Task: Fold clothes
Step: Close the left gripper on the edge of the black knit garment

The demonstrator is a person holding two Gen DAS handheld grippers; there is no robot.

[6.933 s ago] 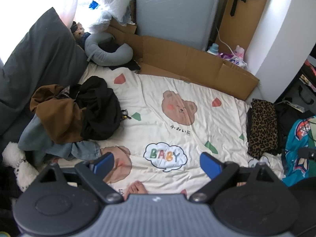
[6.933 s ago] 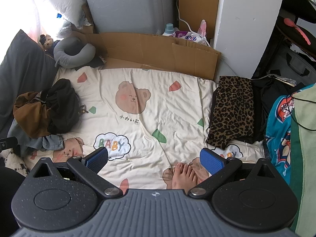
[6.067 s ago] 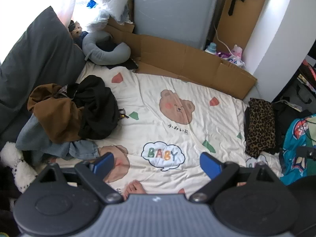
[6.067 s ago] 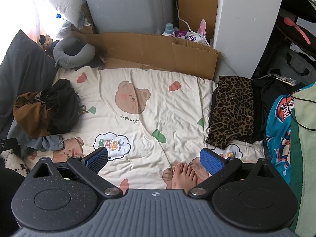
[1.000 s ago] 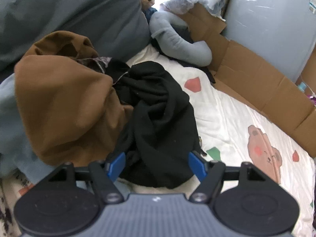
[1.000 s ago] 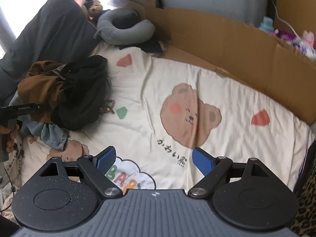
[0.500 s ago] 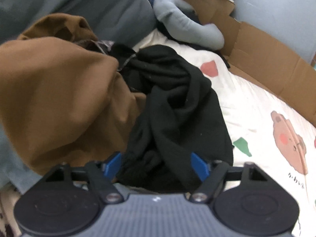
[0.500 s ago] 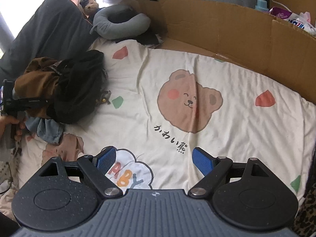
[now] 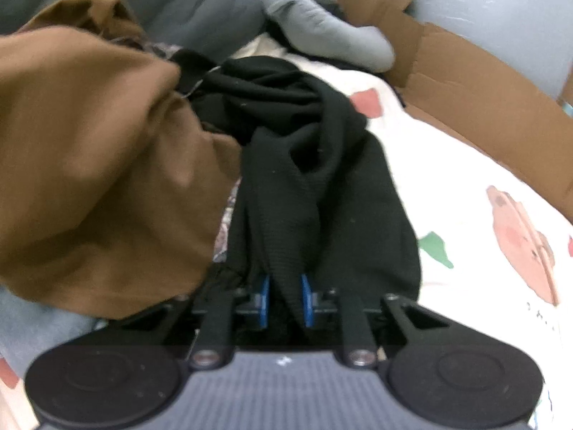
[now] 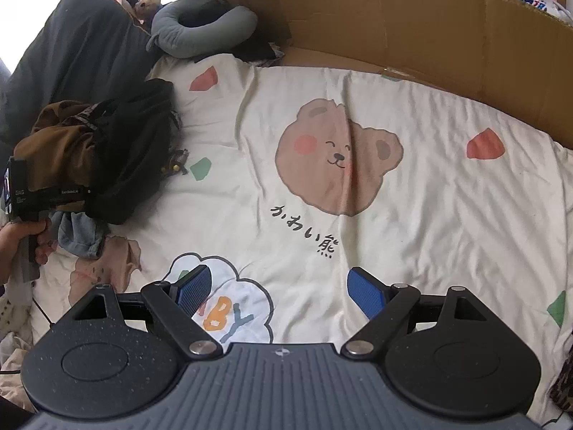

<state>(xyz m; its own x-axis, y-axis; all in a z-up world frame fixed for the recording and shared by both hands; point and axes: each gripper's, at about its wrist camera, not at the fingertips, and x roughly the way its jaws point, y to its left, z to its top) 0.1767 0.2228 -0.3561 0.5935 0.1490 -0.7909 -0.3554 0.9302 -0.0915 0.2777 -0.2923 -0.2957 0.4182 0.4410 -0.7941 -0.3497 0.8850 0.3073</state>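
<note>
Your left gripper [image 9: 285,295] is buried in the near edge of the black garment [image 9: 315,165], and its jaws are closing: a ribbed fold of that black cloth runs down between the two blue pads [image 9: 264,295], which sit close on either side of it and appear to pinch it. The garment lies crumpled on the left side of the bedsheet [image 10: 412,236], pressed against the brown garment [image 9: 93,165] to its left, with a bit of blue denim [image 10: 80,233] poking out at the near side of the pile. From your right wrist you can see your left hand [image 10: 25,240] holding the tool at that pile. Your right gripper [image 10: 277,292] hovers over the cloud print on the sheet, well to the right of the clothes, its jaws spread wide with only bare sheet between them.
</note>
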